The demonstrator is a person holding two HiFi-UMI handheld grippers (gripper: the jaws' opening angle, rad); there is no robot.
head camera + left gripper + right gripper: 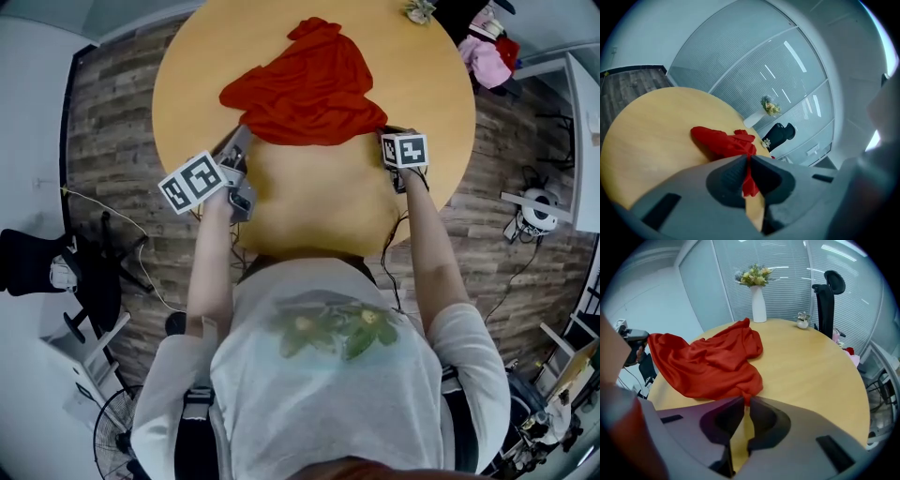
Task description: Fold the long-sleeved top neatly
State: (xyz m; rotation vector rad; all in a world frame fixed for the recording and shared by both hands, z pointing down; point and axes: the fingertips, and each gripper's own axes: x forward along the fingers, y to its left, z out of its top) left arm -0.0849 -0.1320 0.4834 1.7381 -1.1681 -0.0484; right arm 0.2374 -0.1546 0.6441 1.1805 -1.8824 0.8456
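Observation:
A red long-sleeved top (305,89) lies crumpled on the far half of a round wooden table (309,202). My left gripper (240,142) is at the top's near left edge. In the left gripper view its jaws are shut on a strip of the red fabric (749,180), and the rest of the top (723,140) trails away over the table. My right gripper (386,133) is at the near right corner of the top. In the right gripper view its jaw tips (743,401) pinch the hem of the top (708,362).
A white vase of flowers (758,305) and a small potted plant (802,322) stand at the table's far edge. A black chair (828,298) is beyond it. Pink clothes (486,56) lie off the table at the right. Bare table lies between the grippers and the person.

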